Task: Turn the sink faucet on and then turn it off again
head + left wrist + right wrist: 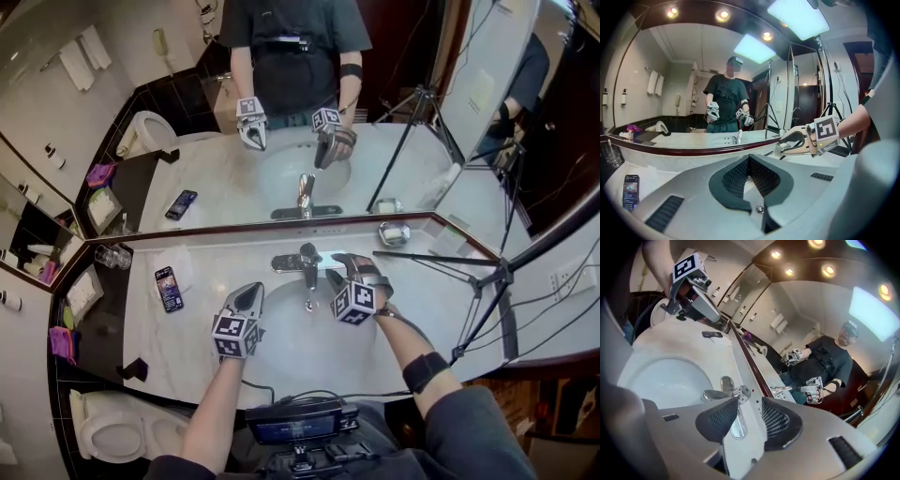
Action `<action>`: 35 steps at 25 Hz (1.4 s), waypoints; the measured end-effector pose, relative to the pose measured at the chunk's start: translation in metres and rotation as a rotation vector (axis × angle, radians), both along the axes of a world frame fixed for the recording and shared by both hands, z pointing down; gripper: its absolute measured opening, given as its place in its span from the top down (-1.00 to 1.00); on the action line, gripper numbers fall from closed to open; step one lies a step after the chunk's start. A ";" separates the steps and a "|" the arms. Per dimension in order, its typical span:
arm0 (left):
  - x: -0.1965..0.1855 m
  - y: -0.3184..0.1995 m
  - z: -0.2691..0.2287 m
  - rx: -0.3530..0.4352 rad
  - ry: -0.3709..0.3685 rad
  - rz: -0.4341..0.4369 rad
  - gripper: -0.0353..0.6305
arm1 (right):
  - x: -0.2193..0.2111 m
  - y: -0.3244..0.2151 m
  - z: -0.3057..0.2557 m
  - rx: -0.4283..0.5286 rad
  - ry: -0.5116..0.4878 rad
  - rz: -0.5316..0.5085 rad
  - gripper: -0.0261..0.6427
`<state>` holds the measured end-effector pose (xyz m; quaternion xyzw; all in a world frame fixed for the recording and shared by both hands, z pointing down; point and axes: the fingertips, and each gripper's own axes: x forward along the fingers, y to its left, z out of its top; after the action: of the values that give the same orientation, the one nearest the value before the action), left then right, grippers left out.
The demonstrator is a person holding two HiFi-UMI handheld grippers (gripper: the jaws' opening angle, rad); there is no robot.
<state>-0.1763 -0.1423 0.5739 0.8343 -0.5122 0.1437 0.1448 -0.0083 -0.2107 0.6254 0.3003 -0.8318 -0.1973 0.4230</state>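
**Position of the task's item.** The chrome single-lever faucet (307,263) stands on its chrome base plate at the back rim of the white oval sink basin (281,349). The basin is set in the white marble table (192,330), directly below the wall mirror. The right gripper view shows its spout reaching out over the basin and its lever on top.

**Grippers.** The right gripper (336,274) is just beside the faucet on its right. Its jaws stand apart with nothing pressed between the pads. In the right gripper view (750,401) the lever lies just beyond the tips and slightly left, and the base plate shows through the gap. The left gripper (251,292) hangs over the left part of the basin, apart from the faucet. In the left gripper view (749,157) its jaws are clenched together on nothing.

**Progress.** No stream from the spout can be made out in any view, so the water is judged to be off. The pictures do not show whether the faucet has already been turned on and off. With released jaws this near the lever and no flow visible, the likelier reading is the approach to the lever. On that reading both turning on and turning off remain.

**Other.** A black smartphone with a lit screen (169,288) lies on the table well left of the basin, clear of the work.
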 end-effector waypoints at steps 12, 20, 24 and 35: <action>-0.010 -0.004 0.005 -0.021 -0.014 -0.014 0.89 | -0.029 -0.016 0.051 0.095 0.408 -0.328 0.30; -0.012 -0.007 0.010 -0.030 -0.017 -0.015 0.89 | -0.028 -0.020 0.066 0.150 0.506 -0.384 0.34; -0.010 -0.008 0.012 -0.039 -0.019 -0.014 0.89 | -0.027 -0.018 0.068 0.170 0.511 -0.380 0.40; -0.006 -0.010 0.012 -0.036 -0.017 -0.005 0.89 | -0.021 -0.004 0.079 0.160 0.517 -0.362 0.40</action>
<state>-0.1821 -0.1524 0.5858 0.8289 -0.5129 0.1598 0.1558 -0.0292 -0.2148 0.7047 0.1199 -0.7187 -0.4040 0.5532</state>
